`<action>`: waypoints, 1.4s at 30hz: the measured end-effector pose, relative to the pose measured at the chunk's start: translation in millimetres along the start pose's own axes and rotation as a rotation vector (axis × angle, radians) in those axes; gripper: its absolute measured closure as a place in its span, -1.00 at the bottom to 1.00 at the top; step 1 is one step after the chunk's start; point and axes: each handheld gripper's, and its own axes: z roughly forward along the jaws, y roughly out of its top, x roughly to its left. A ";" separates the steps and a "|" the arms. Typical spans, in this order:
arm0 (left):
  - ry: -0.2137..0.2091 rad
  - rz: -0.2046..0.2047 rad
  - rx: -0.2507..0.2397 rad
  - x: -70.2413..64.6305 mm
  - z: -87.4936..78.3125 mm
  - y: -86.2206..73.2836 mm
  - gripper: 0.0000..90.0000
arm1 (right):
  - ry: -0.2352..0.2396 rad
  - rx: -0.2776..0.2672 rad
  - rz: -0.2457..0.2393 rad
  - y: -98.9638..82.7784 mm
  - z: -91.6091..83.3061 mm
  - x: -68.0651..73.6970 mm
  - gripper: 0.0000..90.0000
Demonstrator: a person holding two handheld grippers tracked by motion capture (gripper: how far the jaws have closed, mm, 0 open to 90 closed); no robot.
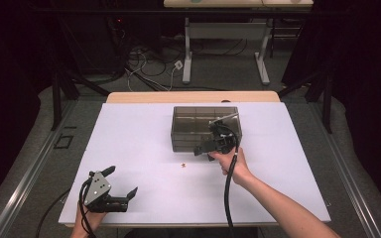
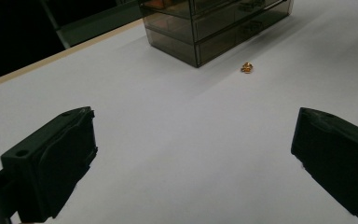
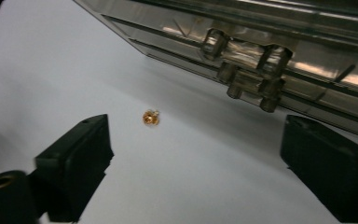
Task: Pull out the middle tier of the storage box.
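I am holding my right tool [image 1: 209, 147] with jaws apart beside the drawer box [image 1: 198, 123]; the left tool [image 1: 120, 184] is gaping too. The gold trinket [image 3: 150, 117] is looking tiny, hard, light and slippery: pinch across its middle.

a white table [image 1: 129, 148] with a pale wooden far edge [image 1: 193, 96] stands on grey floor [image 1: 218, 69]. beyond it, loose cables [image 1: 149, 64] lie beside the white legs of a second table [image 1: 187, 49]. black frame struts [image 1: 56, 94] and dark curtains [image 1: 367, 74] flank the scene.
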 end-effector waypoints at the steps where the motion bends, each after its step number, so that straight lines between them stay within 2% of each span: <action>1: -0.002 0.000 0.000 0.2 0.0 0.1 -1.00 | -0.009 -0.002 -0.005 0.5 1.0 -1.1 -0.67; 3: -0.004 0.001 0.000 0.0 0.0 0.1 -1.00 | -0.034 0.012 0.013 2.3 2.7 -2.0 -0.61; 5: -0.004 0.002 0.000 0.0 -0.1 0.1 -1.00 | -0.035 0.012 0.019 2.6 4.2 -2.8 -0.60; 6: -0.004 0.003 0.000 0.0 -0.1 0.2 -1.00 | -0.047 0.029 0.048 3.5 5.6 -2.8 -0.58; 8: -0.004 0.000 -0.001 0.0 -0.2 0.0 -1.00 | -0.062 0.033 0.039 3.5 6.3 -4.0 -0.55; 9: -0.001 -0.002 -0.002 -0.1 -0.1 -0.1 -1.00 | -0.068 0.023 0.069 4.1 6.6 -2.5 -0.51; 13: -0.002 0.000 -0.002 0.1 -0.1 -0.1 -1.00 | -0.082 -0.019 0.071 2.8 10.6 -2.0 -0.41; 14: -0.002 0.000 0.000 0.1 -0.2 0.0 -1.00 | -0.082 -0.019 0.071 2.8 10.6 -2.0 -0.41; 15: -0.002 0.001 -0.001 0.0 -0.2 0.0 -1.00 | -0.107 -0.022 0.085 3.6 11.5 1.0 -0.35; 21: -0.003 0.004 0.005 0.7 -1.1 0.1 -1.00 | -0.129 -0.037 0.104 4.3 15.5 5.1 -0.28; 23: -0.001 0.004 0.000 0.5 -1.0 0.1 -1.00 | -0.146 -0.038 0.127 4.1 17.7 6.1 -0.19; 26: -0.001 0.004 0.003 0.5 -1.1 0.1 -1.00 | -0.154 -0.045 0.131 3.6 18.7 6.3 -0.14; 31: -0.003 -0.005 -0.002 -0.1 -1.1 0.0 -1.00 | -0.166 -0.049 0.165 3.1 19.6 4.8 -0.05; 32: -0.004 -0.004 -0.001 -0.1 -1.1 0.0 -1.00 | -0.169 -0.062 0.191 2.5 21.8 4.1 0.00; 35: -0.003 0.000 0.001 0.2 -1.2 0.1 -1.00 | -0.187 -0.042 0.201 3.2 22.3 3.8 0.06; 38: -0.006 0.001 0.005 0.3 -1.3 0.2 -1.00 | -0.180 -0.042 0.201 3.7 22.7 2.7 0.11; 42: -0.006 0.000 0.006 0.5 -1.2 0.1 -1.00 | -0.198 -0.040 0.201 3.7 24.8 3.4 0.20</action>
